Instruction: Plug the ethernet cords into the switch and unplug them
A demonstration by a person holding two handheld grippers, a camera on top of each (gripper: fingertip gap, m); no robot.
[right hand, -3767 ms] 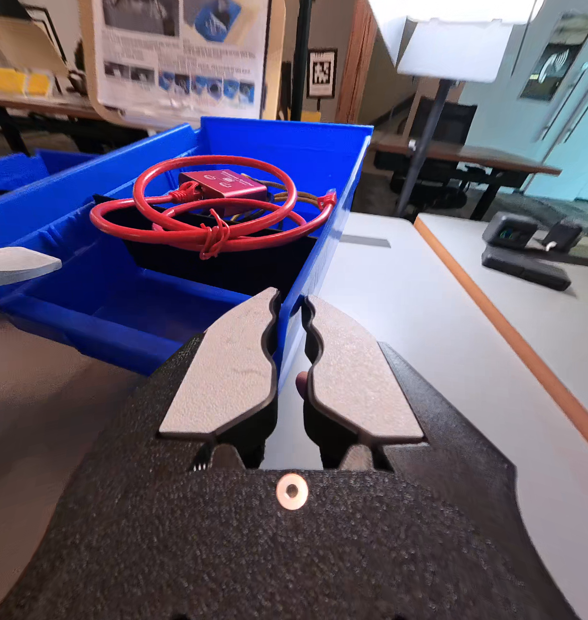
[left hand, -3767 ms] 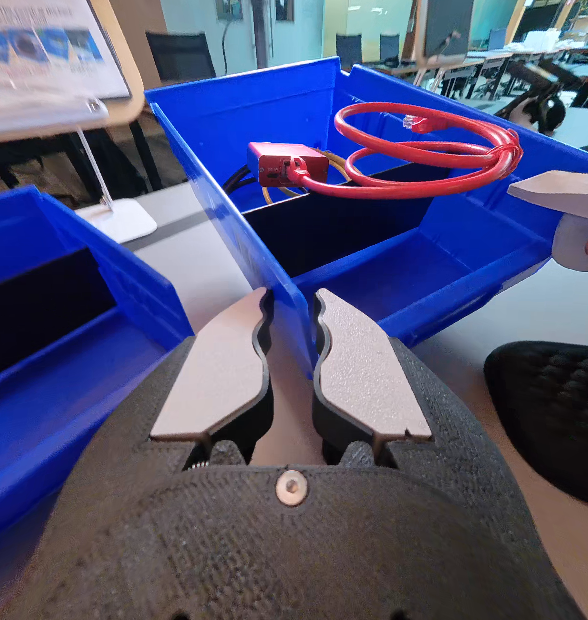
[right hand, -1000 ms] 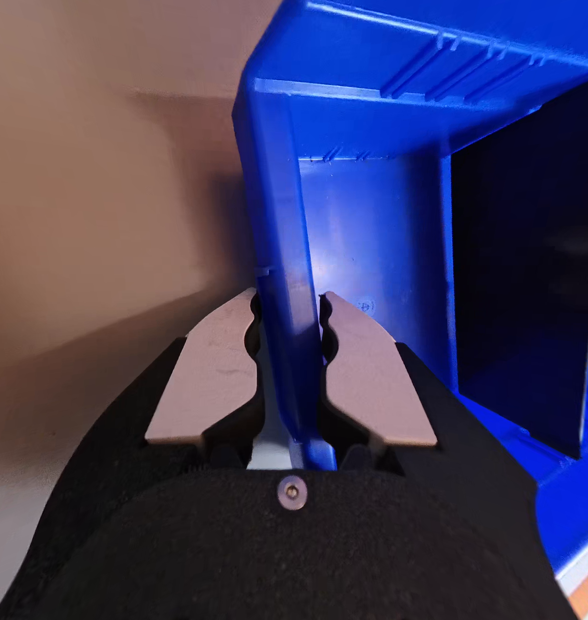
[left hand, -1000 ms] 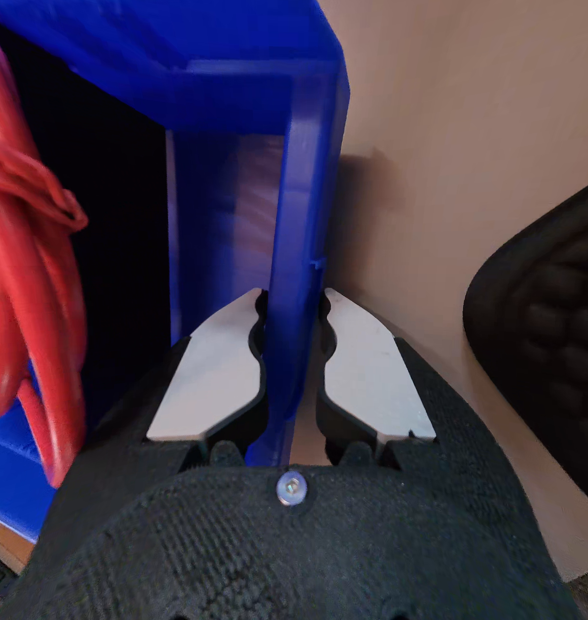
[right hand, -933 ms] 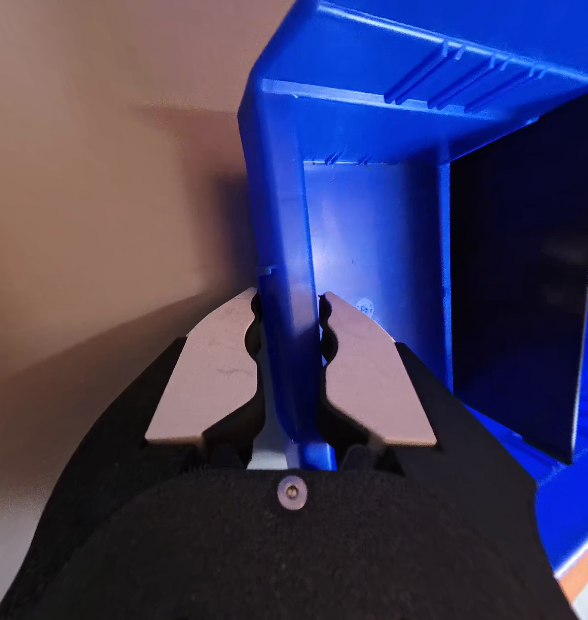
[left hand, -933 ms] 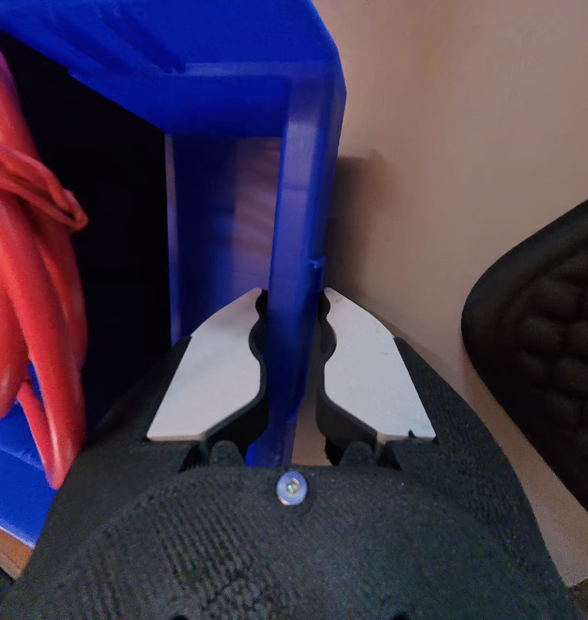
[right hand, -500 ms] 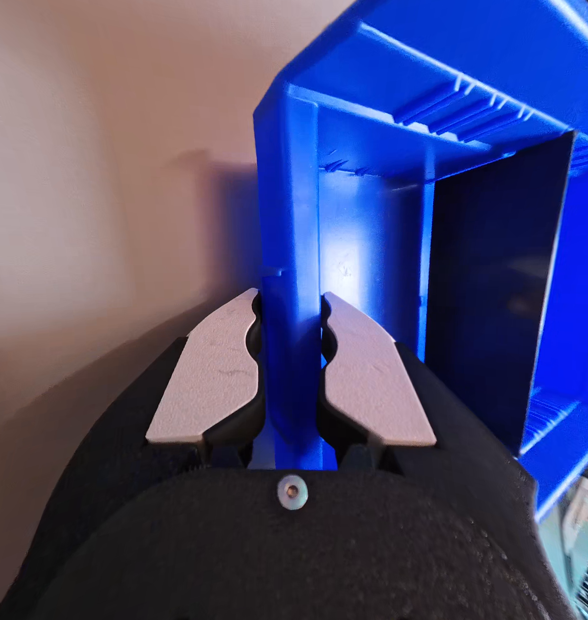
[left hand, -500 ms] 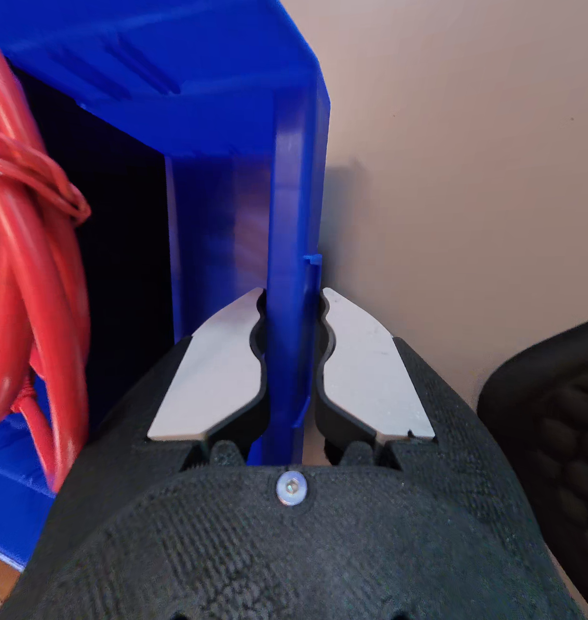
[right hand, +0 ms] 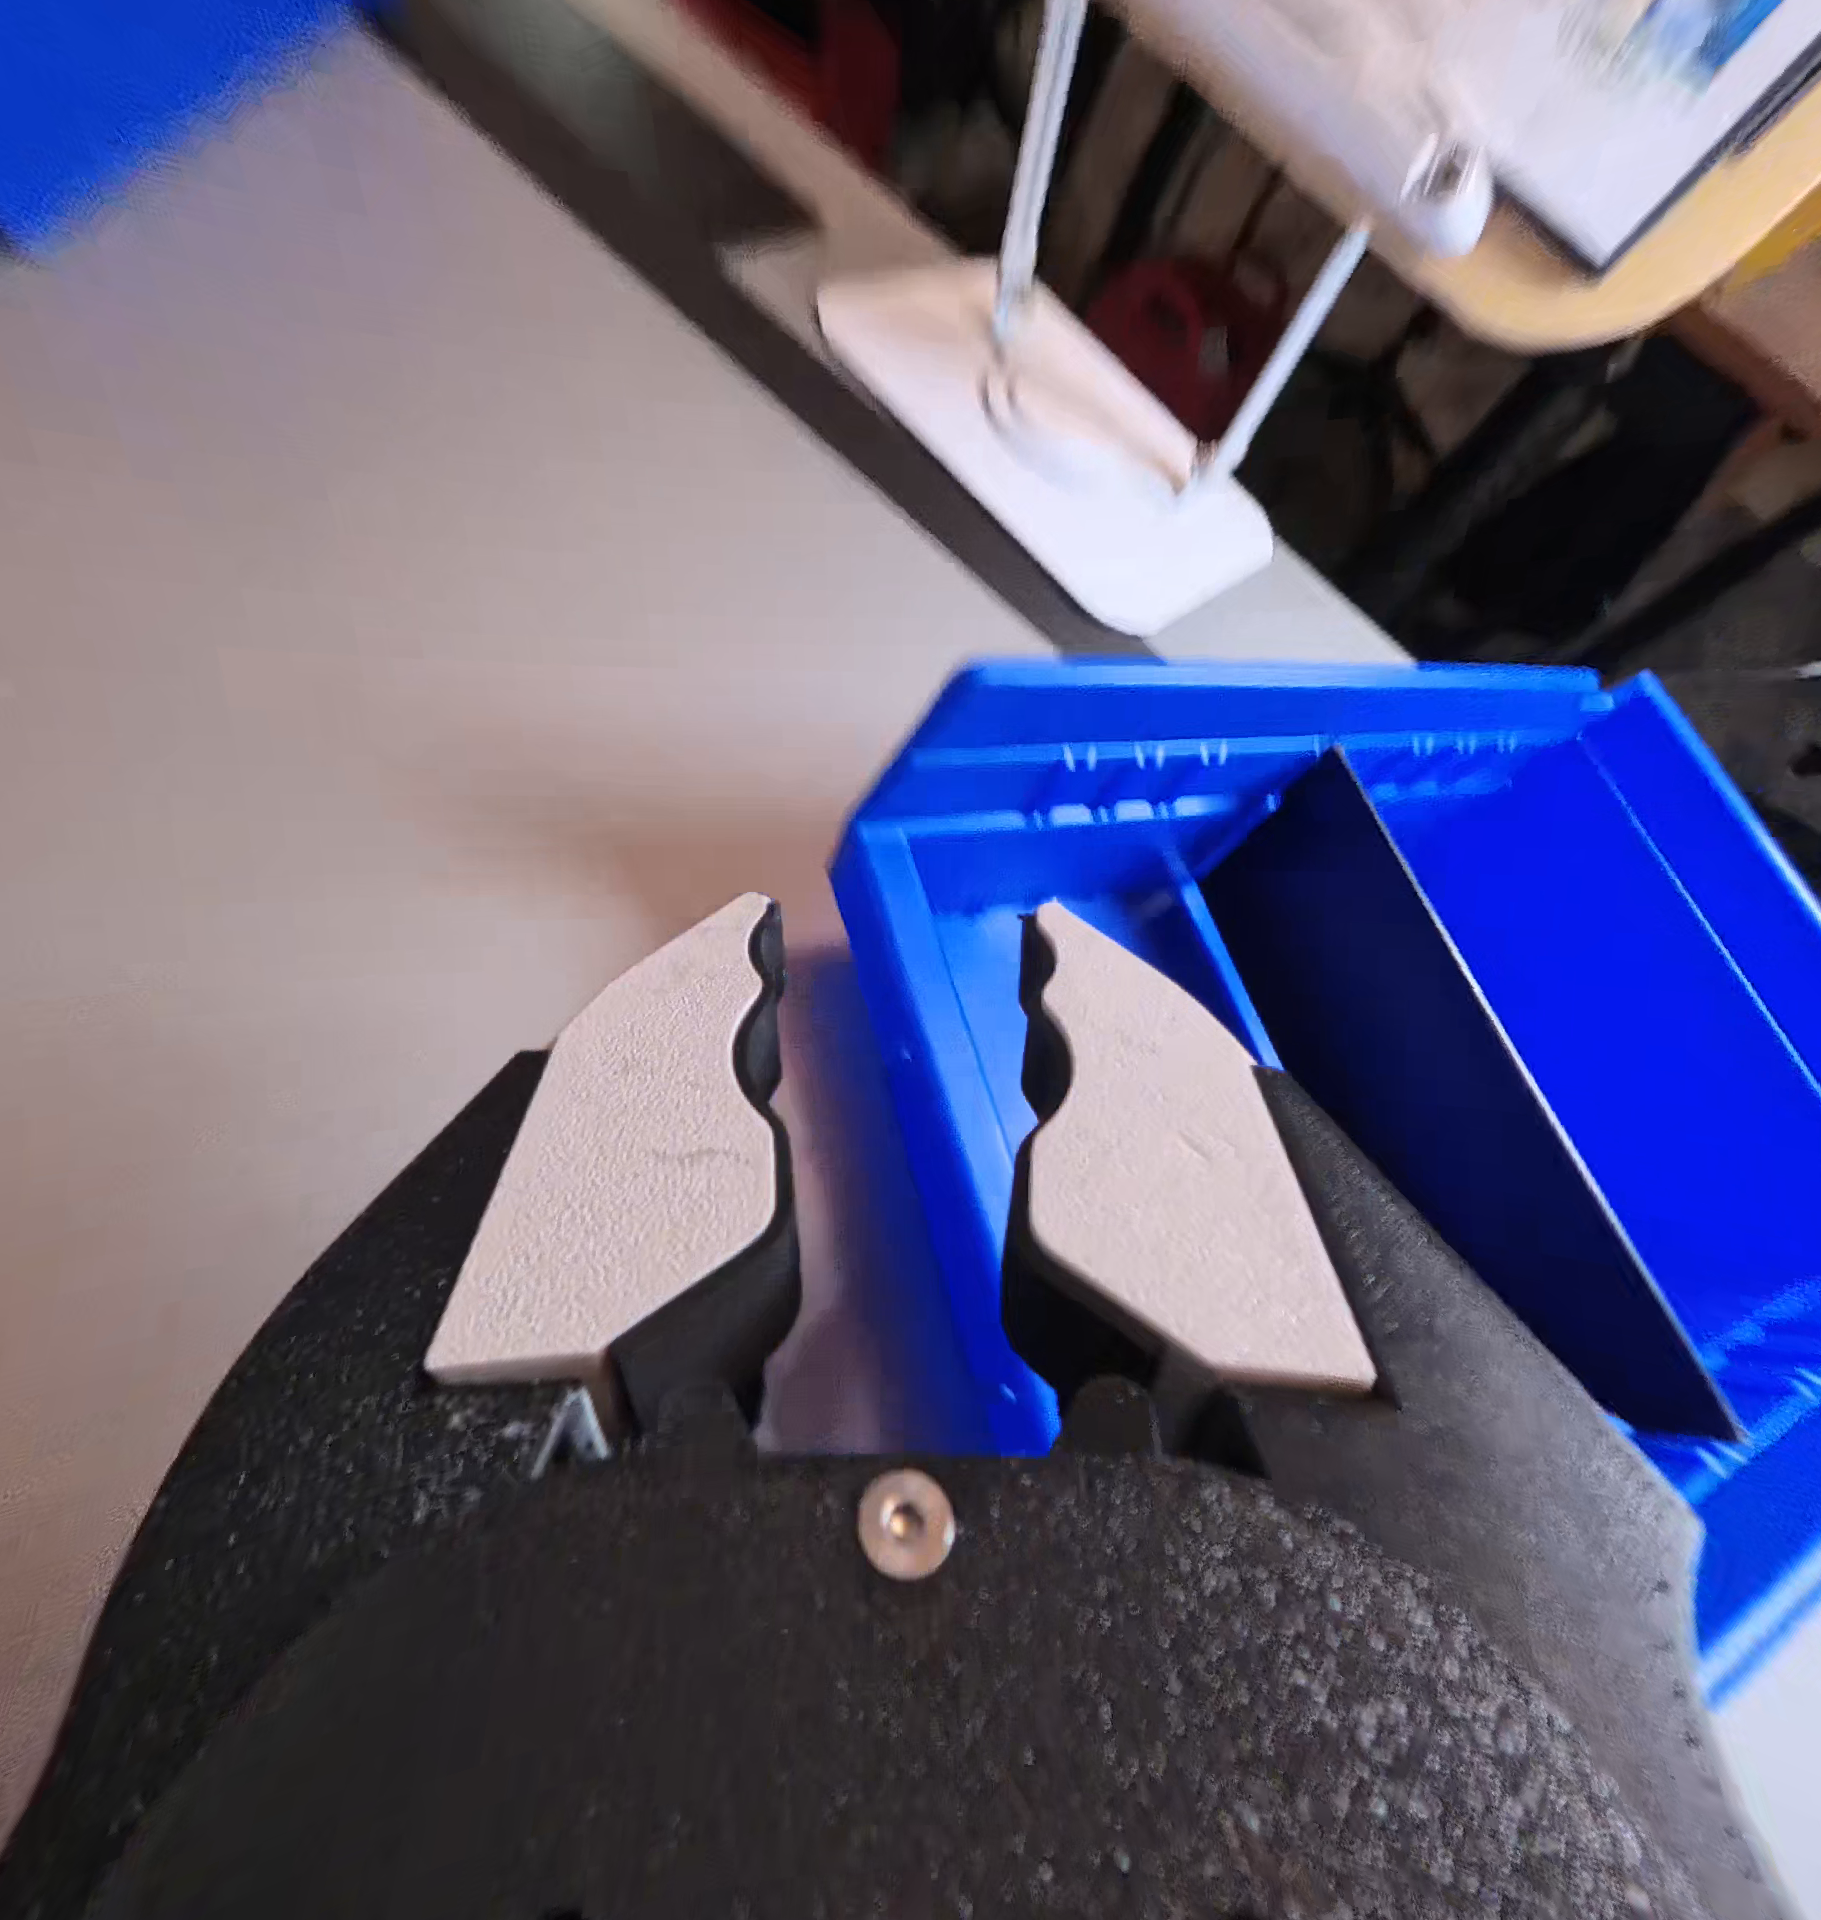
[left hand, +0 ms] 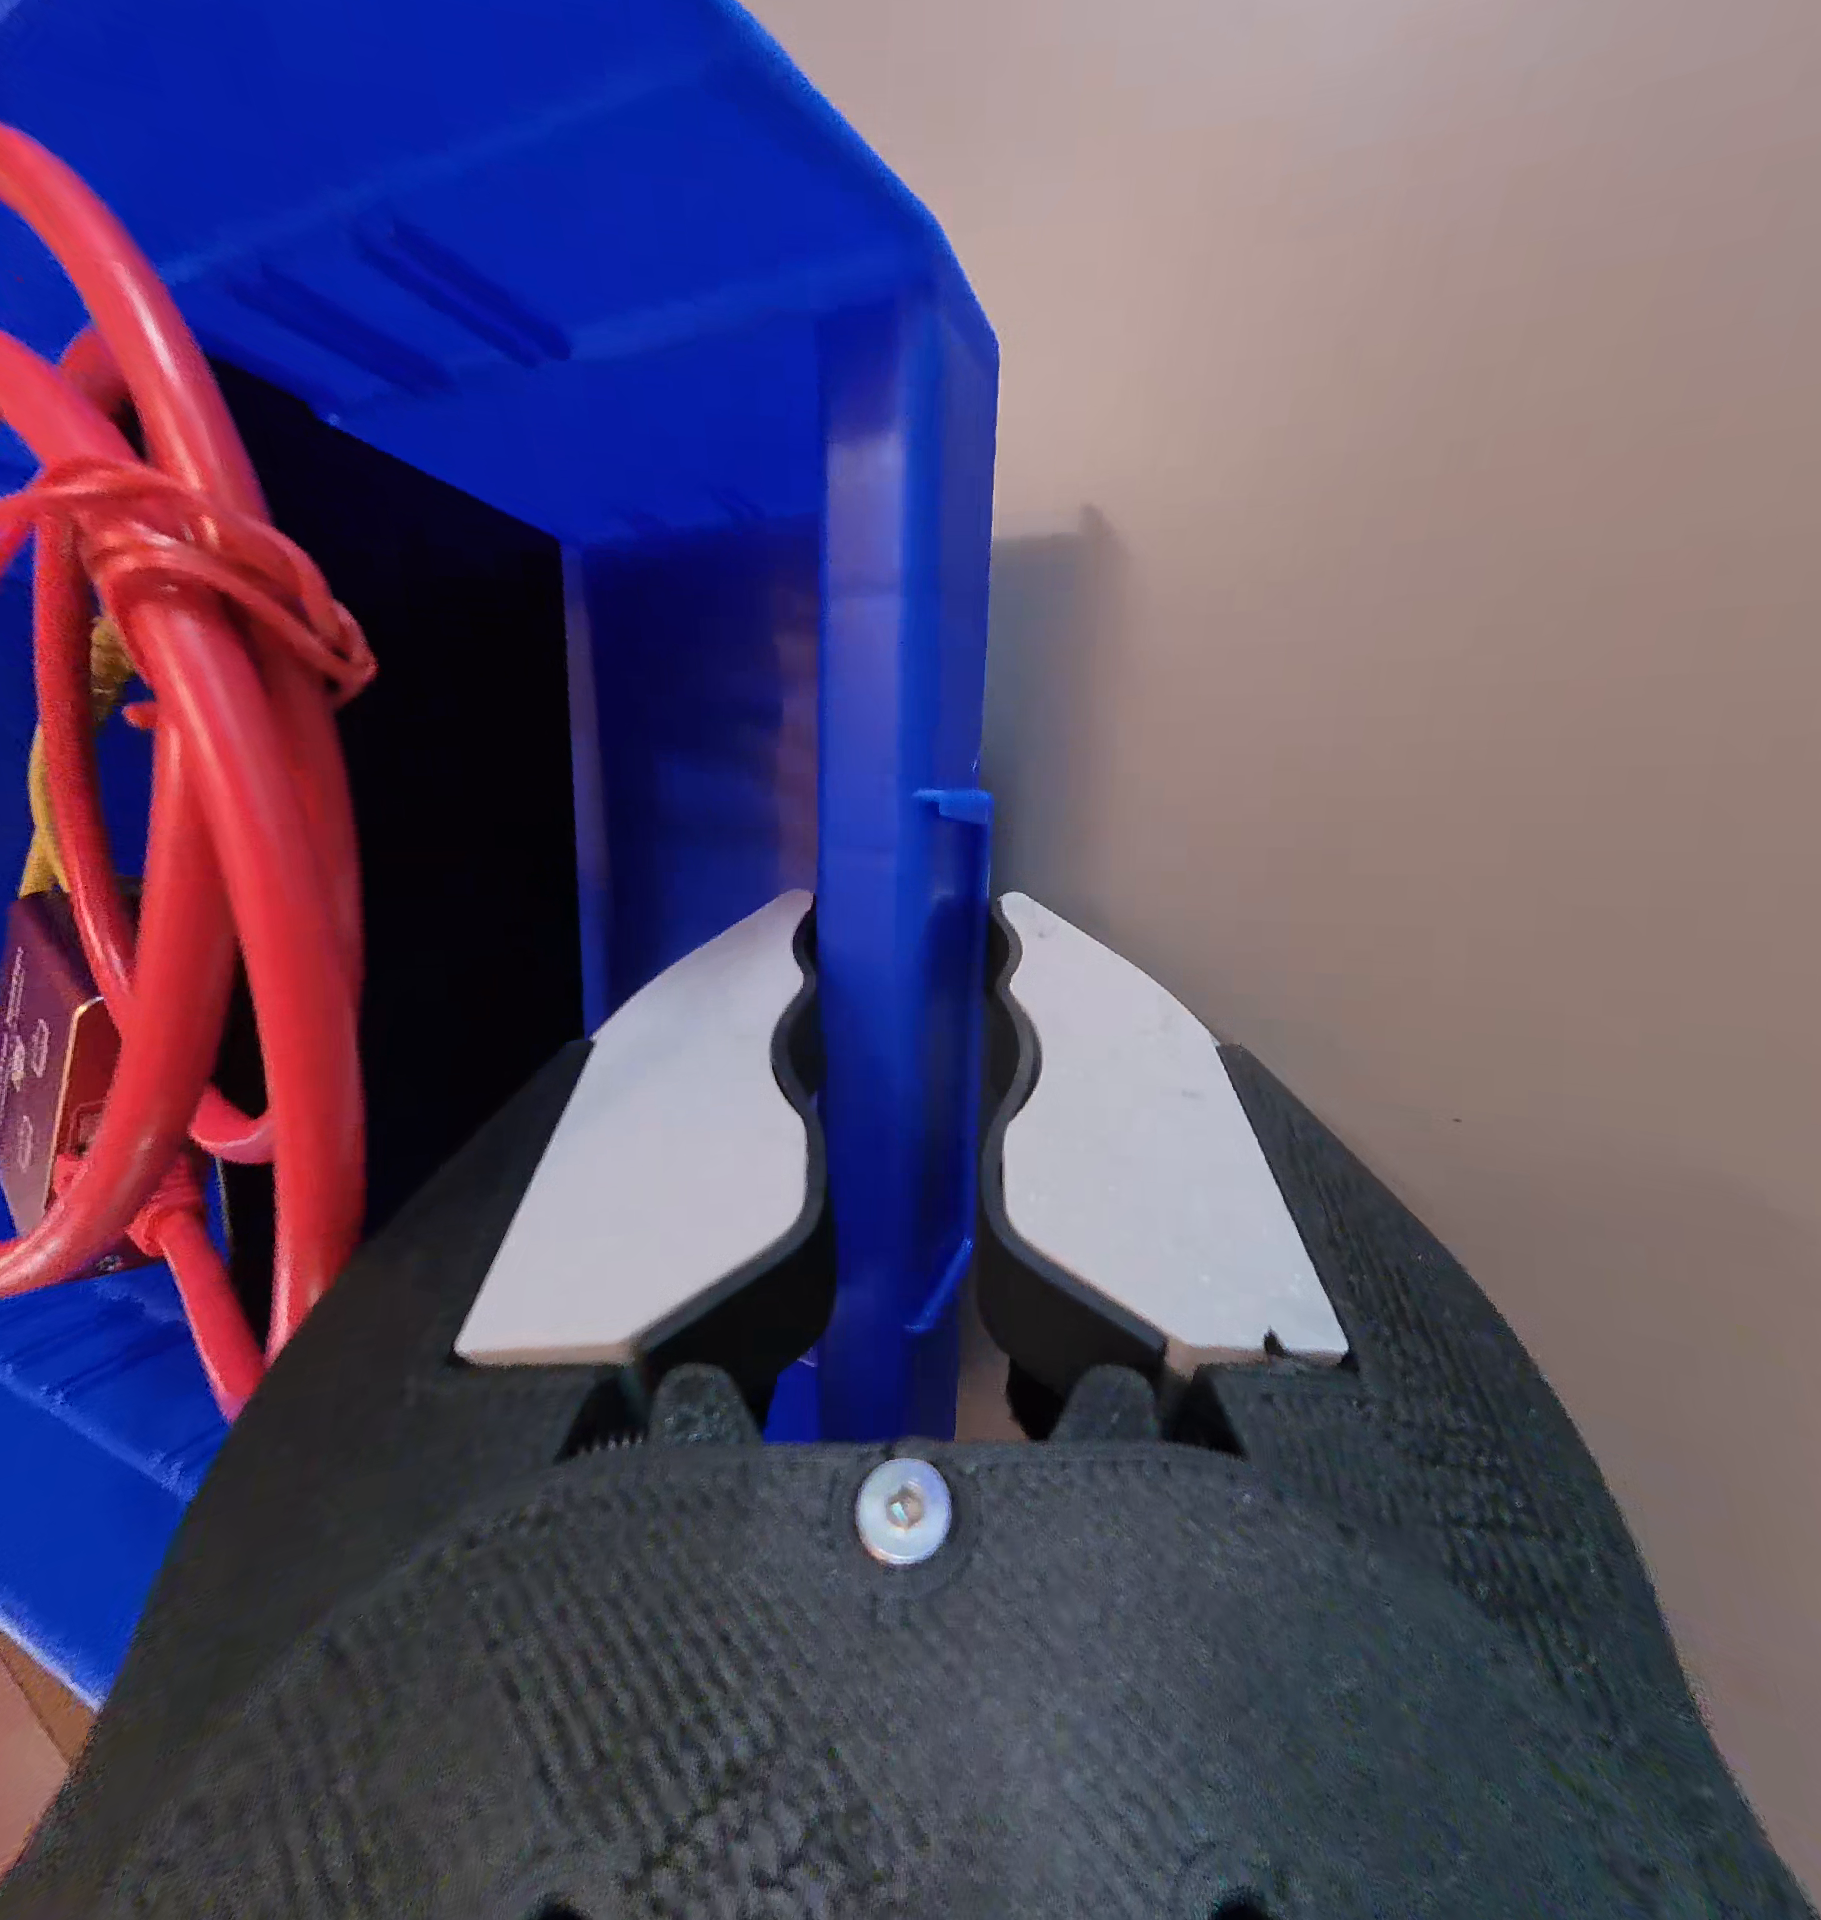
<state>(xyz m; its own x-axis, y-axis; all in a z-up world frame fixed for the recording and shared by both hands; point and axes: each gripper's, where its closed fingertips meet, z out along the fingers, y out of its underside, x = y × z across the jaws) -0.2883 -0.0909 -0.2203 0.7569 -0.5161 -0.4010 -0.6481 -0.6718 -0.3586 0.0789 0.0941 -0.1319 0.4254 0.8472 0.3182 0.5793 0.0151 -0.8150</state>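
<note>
A blue plastic bin (left hand: 573,312) fills the left wrist view. My left gripper (left hand: 904,904) is shut on its side wall. Inside it, a tied coil of red ethernet cords (left hand: 210,831) lies against a small purple device (left hand: 33,1070). In the right wrist view my right gripper (right hand: 901,920) is open. The opposite wall of the bin (right hand: 947,1091) stands between its fingers, close to the right finger and apart from the left one. A black divider (right hand: 1457,1091) splits that end of the bin, and the compartments I see there are empty.
The bin rests on a beige tabletop (right hand: 314,623). Past the table's far edge are a white stand base (right hand: 1041,457) with thin rods, a wooden desk edge (right hand: 1612,260) and dark clutter. A blurred blue shape (right hand: 106,104) is at the top left.
My right gripper has opened and let go of the bin wall, and its view has tilted back to show the room. My left gripper stays shut on the other wall.
</note>
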